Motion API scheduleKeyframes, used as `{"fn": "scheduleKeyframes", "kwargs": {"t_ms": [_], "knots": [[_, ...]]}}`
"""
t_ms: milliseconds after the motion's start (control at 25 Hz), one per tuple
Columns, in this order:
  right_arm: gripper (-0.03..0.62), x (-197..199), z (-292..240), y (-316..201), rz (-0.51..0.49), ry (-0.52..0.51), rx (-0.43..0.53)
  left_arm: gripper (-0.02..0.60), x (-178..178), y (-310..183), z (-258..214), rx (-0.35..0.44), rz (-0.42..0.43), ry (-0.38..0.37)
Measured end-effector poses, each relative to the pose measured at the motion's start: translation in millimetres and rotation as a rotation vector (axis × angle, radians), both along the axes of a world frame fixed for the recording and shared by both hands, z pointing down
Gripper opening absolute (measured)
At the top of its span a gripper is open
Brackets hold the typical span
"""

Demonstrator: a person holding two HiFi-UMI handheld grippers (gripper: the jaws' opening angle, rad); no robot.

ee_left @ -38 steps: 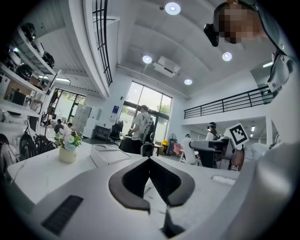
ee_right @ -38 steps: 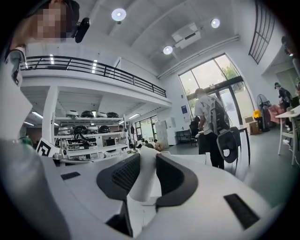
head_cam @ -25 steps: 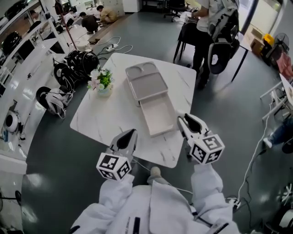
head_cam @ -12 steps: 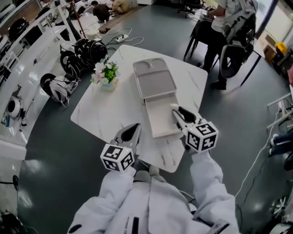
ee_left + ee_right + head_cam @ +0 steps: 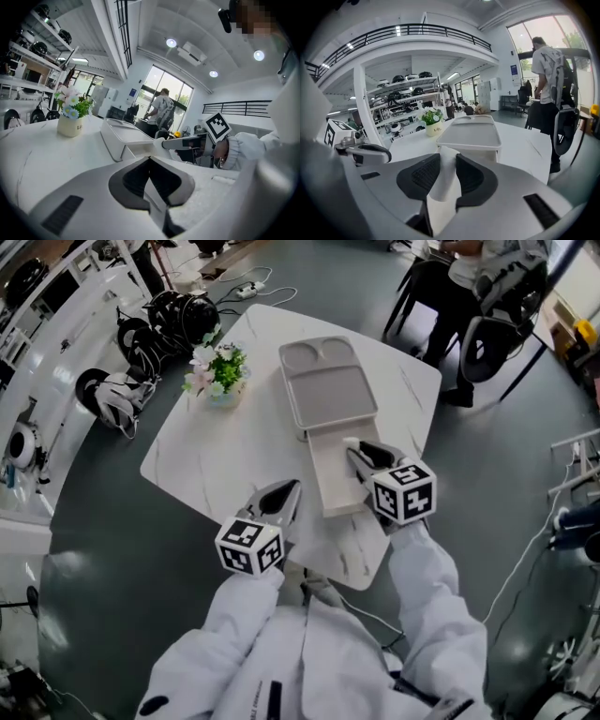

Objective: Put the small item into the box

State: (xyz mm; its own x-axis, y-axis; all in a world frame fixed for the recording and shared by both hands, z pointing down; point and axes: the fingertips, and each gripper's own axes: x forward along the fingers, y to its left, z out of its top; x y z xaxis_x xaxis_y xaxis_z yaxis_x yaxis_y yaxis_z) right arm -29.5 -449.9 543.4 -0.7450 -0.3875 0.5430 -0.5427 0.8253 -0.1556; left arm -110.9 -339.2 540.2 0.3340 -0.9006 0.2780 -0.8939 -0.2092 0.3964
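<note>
On the white marble table (image 5: 225, 451) lies an open pale box: its lid (image 5: 328, 381) is flipped away from me and its shallow tray (image 5: 328, 479) lies nearer. My right gripper (image 5: 361, 454) hovers over the tray's right side, shut on a small white item (image 5: 444, 176) that stands between its dark pads. In the right gripper view the box (image 5: 469, 135) lies straight ahead beyond the right gripper (image 5: 445, 161). My left gripper (image 5: 286, 493) is at the table's near edge, left of the tray, shut and empty. The left gripper view shows the left gripper (image 5: 150, 161), the box (image 5: 123, 138) and the other gripper.
A small vase of flowers (image 5: 220, 376) stands on the table left of the lid. Helmets and gear (image 5: 141, 343) lie on the floor at the left. A person by a dark chair (image 5: 487, 324) is beyond the far right corner. Cables run across the floor.
My right gripper has moved left and forward, from past the table's right edge to over the tray, still holding the white item. The left gripper has edged forward to the table's near edge.
</note>
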Motion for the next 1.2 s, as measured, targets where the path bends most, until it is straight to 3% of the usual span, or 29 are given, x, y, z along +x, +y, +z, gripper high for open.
{"fn": "scheduleKeyframes", "kwargs": {"t_ms": [560, 760, 1200], "knots": [[0.104, -30, 69, -2, -0.156, 0.256, -0.082, -0.002, -5, -12, 36, -0.068, 0.004, 0.046], [0.106, -31, 86, -1, -0.177, 0.295, -0.123, -0.002, -4, -11, 38, -0.070, 0.011, 0.055], [0.130, -35, 91, -2, -0.193, 0.296, -0.119, -0.002, -9, -8, 39, -0.072, -0.005, 0.058]]}}
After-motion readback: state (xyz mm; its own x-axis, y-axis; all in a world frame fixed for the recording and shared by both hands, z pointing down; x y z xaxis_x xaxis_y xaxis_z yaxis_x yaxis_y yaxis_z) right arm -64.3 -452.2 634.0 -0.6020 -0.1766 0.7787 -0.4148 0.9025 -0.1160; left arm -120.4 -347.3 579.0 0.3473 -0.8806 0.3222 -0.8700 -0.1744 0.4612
